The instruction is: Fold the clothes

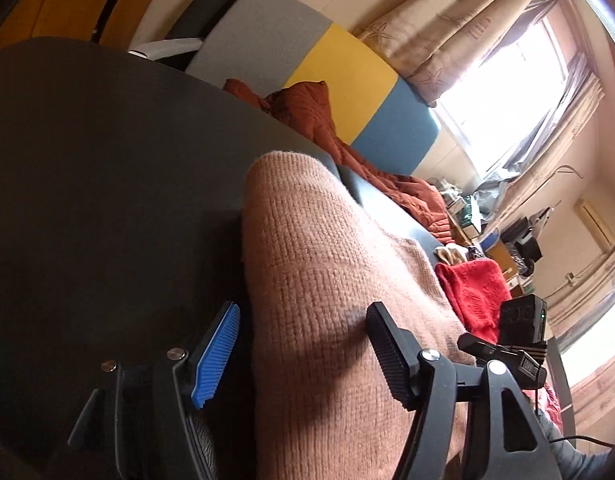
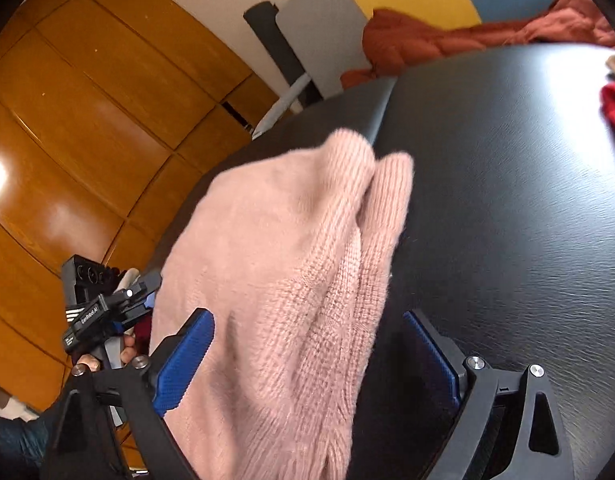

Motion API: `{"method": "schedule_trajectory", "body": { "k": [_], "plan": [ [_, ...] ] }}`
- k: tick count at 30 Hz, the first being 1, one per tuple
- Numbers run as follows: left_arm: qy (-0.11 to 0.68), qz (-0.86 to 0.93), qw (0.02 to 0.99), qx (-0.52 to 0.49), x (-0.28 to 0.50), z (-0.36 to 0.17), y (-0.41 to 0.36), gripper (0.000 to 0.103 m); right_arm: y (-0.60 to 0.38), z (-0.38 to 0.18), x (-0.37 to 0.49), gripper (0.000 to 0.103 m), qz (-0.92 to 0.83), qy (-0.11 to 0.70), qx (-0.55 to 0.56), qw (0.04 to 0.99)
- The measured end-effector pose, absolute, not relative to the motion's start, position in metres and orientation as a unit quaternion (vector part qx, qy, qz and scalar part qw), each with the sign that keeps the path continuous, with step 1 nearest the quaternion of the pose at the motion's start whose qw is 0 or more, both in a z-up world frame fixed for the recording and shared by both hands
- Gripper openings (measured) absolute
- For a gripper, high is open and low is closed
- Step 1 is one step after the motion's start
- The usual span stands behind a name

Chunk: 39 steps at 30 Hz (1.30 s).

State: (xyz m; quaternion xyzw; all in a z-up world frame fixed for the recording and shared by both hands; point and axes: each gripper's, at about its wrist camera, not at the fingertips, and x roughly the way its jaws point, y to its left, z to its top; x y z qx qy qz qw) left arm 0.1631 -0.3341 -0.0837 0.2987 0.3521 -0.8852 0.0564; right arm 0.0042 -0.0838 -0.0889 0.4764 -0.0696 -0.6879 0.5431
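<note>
- Pink knit, a sweater (image 2: 291,272), lies bunched on the dark counter (image 2: 507,200) in front of you, reaching from the near edge toward the middle.
- Your left hand-held gripper (image 1: 303,356) is released: its blue pad (image 1: 215,356) and black pad (image 1: 391,356) stand wide on either side of a fold of the sweater (image 1: 327,264), and neither presses on the knit.
- Your right hand-held gripper (image 2: 307,364) is also spread wide; the sweater passes between the fingers, lying against the left blue pad (image 2: 183,364), while the right pad (image 2: 431,356) is clear of it.
- From the right wrist view, your left hand-held gripper sits at the sweater's near left edge.
- A red garment (image 1: 475,292) lies further right on the counter.
- A rust-coloured quilted piece (image 2: 447,40) lies beyond the far edge, against grey, yellow and blue panels (image 1: 347,68).
</note>
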Motion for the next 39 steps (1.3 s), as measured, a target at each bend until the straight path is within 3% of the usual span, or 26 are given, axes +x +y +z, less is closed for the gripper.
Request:
{"method": "schedule_trajectory", "body": {
  "k": [2, 4, 12, 16, 19, 20, 24, 28, 33, 39],
  "plan": [
    [0.351, -0.885, 0.047, 0.302, 0.154, -0.086, -0.334, 0.07, -0.091, -0.093, 0.001, 0.096, -0.674, -0.079, 0.478, 0.558],
    [0.349, -0.881, 0.032, 0.318, 0.142, -0.091, -0.333, 0.072, -0.096, -0.096, -0.004, 0.103, -0.655, -0.097, 0.483, 0.573],
    [0.345, -0.871, 0.001, 0.351, 0.116, -0.102, -0.337, 0.088, -0.117, -0.097, -0.017, 0.103, -0.608, -0.078, 0.504, 0.608],
    [0.308, -0.887, 0.018, 0.344, 0.112, -0.1, -0.331, 0.101, -0.12, -0.098, -0.016, 0.103, -0.607, -0.063, 0.486, 0.626],
    [0.3, -0.888, 0.022, 0.348, 0.105, -0.099, -0.33, 0.103, -0.127, -0.097, -0.012, 0.102, -0.618, -0.046, 0.467, 0.63],
    [0.3, -0.887, 0.021, 0.351, 0.103, -0.099, -0.331, 0.103, -0.13, -0.096, -0.013, 0.1, -0.623, -0.044, 0.464, 0.628],
    [0.301, -0.884, 0.018, 0.357, 0.098, -0.1, -0.334, 0.103, -0.121, -0.102, -0.016, 0.056, -0.642, -0.04, 0.464, 0.609],
    [0.301, -0.884, 0.019, 0.356, 0.095, -0.1, -0.332, 0.103, -0.114, -0.104, -0.02, 0.051, -0.638, -0.045, 0.47, 0.609],
    [0.285, -0.888, 0.008, 0.36, 0.093, -0.097, -0.32, 0.081, -0.107, -0.1, -0.021, 0.038, -0.643, -0.031, 0.465, 0.608],
    [0.305, -0.887, 0.008, 0.346, 0.113, -0.087, -0.319, 0.059, -0.103, -0.091, -0.011, 0.034, -0.649, -0.036, 0.457, 0.608]
  ]
}}
